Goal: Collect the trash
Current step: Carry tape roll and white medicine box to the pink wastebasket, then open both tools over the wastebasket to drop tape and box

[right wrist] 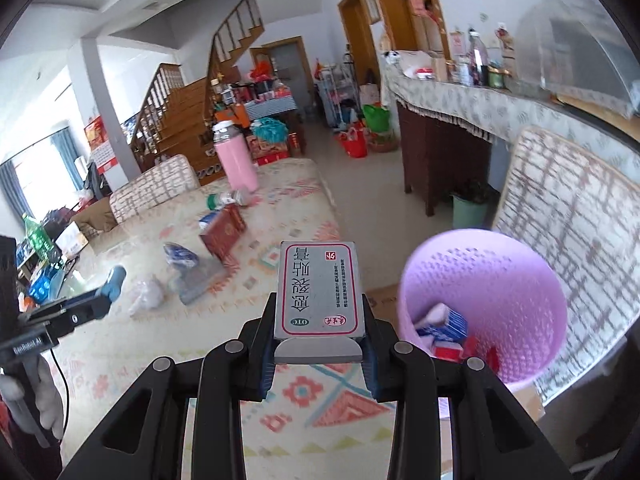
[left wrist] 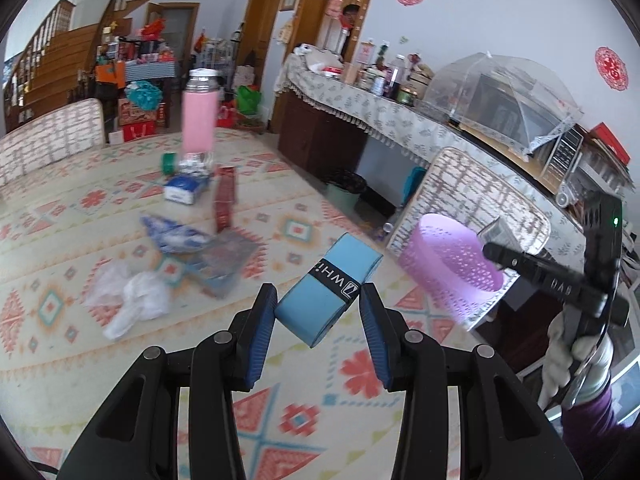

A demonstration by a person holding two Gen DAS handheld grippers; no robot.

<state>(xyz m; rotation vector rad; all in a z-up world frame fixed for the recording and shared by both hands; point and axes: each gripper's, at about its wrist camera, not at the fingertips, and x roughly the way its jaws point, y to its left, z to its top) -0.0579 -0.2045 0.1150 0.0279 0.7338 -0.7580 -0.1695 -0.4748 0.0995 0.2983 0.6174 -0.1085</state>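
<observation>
The left gripper [left wrist: 319,312] is clamped on a light blue wrapped roll [left wrist: 328,288] with a black band printed in white letters, held tilted above the patterned tablecloth [left wrist: 80,208]. The right gripper [right wrist: 319,332] is closed narrow on a grey medicine box [right wrist: 319,290] with red-framed print and an OTC mark, the box standing out flat past the fingertips.

A lilac perforated waste basket [right wrist: 492,280] stands at the right edge of the table, just in front of a chair with a checked cover [right wrist: 568,216]. Inside it lie a blue and white carton [right wrist: 448,326] and some red scraps. In the right wrist view the box is just left of the basket's rim and apart from it.

More litter lies farther out on the cloth: a crumpled clear plastic bag [left wrist: 128,296] at near left, a blue and white wrapper [left wrist: 176,232] beyond it on a greyish flat packet [left wrist: 224,258], a dark red box [left wrist: 225,200], and a blue and white carton [left wrist: 186,188]. A pink-sleeved bottle [left wrist: 199,120] stands at the far side
</observation>
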